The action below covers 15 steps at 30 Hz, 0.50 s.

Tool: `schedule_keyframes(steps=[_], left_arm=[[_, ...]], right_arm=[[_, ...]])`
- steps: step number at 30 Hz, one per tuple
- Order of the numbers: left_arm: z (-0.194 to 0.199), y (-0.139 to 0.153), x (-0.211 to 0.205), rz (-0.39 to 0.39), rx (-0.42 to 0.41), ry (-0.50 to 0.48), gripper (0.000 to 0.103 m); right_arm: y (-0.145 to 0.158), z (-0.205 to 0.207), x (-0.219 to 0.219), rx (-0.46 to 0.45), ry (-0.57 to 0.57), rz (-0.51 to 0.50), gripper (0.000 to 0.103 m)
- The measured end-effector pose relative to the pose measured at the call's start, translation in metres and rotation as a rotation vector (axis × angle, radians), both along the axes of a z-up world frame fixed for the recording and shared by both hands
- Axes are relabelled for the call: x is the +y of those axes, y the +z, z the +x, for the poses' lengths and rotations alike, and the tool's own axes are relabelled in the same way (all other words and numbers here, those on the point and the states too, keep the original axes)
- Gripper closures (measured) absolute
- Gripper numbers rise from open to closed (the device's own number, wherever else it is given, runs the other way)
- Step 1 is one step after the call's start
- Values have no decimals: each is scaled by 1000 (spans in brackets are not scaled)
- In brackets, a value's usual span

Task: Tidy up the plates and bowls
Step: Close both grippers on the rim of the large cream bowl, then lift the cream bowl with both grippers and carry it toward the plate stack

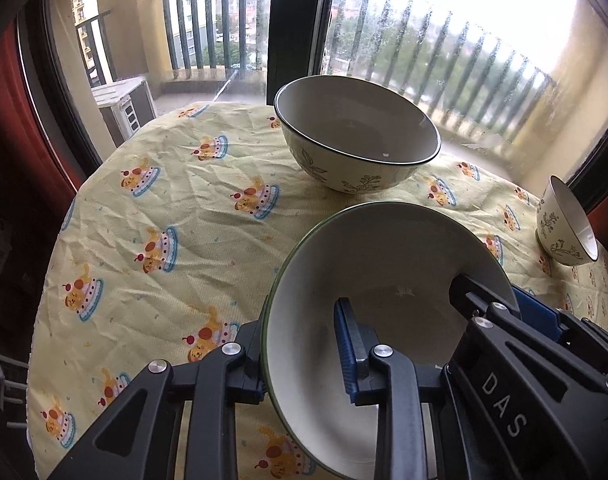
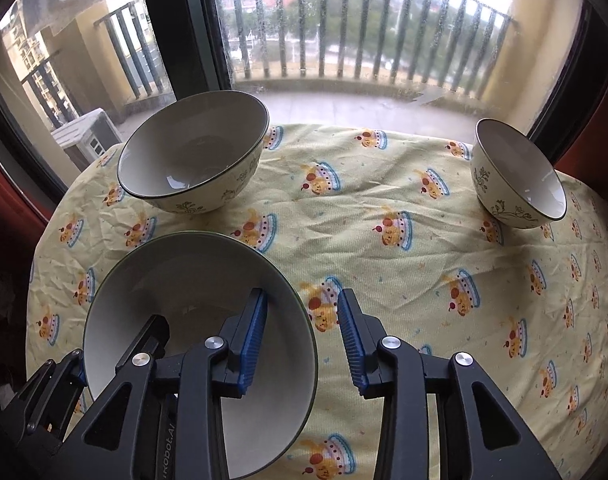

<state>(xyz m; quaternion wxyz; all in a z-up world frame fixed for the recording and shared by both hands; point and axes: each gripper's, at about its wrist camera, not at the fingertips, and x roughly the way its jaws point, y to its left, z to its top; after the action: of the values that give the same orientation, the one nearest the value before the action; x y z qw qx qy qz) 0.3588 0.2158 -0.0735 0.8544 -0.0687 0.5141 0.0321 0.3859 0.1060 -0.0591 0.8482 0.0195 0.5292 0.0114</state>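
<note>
Nothing looks stacked yet: the large bowl (image 2: pixel 193 152) stands alone at the far left of the table (image 2: pixel 384 248), the small bowl (image 2: pixel 518 174) well apart at the far right, and the plate (image 2: pixel 191 300) is near left, tilted. The left gripper (image 1: pixel 299 356) straddles the plate's rim, one finger inside and one outside, seemingly clamped on it, while the right gripper (image 2: pixel 304 340) has its fingers spread around the opposite edge without pinching. Sorting has barely begun; all three pieces remain to be brought together.
</note>
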Motion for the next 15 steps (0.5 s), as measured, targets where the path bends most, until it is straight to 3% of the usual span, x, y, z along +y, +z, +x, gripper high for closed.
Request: schedule_keyframes(steps=[3,6,15], left_arm=[[-3,-1,4,-14,-13,-1,87],[-4,-1,4,-7,-10,-2,89],[-22,8,-30,24,-2,-74,89]], right_arm=[[-4,-1,4,2,18,13,75],[-3,-1,10,-7,30,-20,75],[-1,-24,-21,18,-58,33,75]])
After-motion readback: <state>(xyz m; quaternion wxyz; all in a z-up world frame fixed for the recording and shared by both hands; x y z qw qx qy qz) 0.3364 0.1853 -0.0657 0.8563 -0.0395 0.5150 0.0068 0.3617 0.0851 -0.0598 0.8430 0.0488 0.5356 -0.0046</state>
